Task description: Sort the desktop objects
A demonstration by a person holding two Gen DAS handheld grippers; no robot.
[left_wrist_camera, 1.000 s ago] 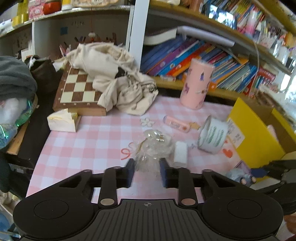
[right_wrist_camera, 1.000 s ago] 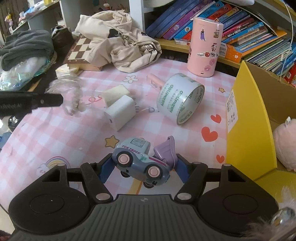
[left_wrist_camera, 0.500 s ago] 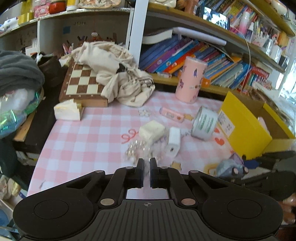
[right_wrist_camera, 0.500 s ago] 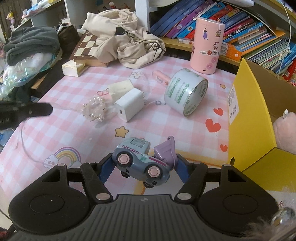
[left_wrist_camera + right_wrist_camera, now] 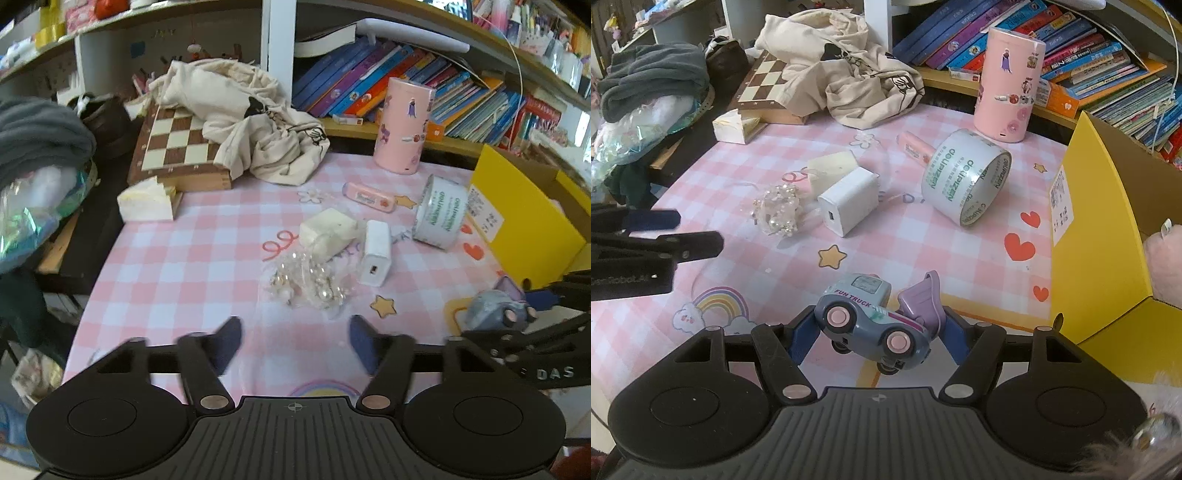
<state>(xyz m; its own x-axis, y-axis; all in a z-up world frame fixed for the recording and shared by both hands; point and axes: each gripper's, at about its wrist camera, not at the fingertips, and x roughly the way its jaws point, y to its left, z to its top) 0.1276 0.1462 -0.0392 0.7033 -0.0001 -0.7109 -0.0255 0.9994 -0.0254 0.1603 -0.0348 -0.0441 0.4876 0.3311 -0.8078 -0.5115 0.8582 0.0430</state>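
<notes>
While opening, left claw (image 5: 295, 345) tilted downward

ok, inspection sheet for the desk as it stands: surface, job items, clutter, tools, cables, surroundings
Surface: pink checked tablecloth with printed hearts, stars and a rainbow.
Job's things: toy truck in the right tool; clear bead packet, white charger, cream block, tape roll on its side, pink tube, pink canister upright.
Clutter: chessboard under a beige cloth bag; tissue pack.
Grippers: left tool jaws opening, nothing between them, bead packet just ahead; right tool clamped on the toy truck.
Cables: nothing seen on the table.
Surroundings: yellow box at right; bookshelf behind.
</notes>
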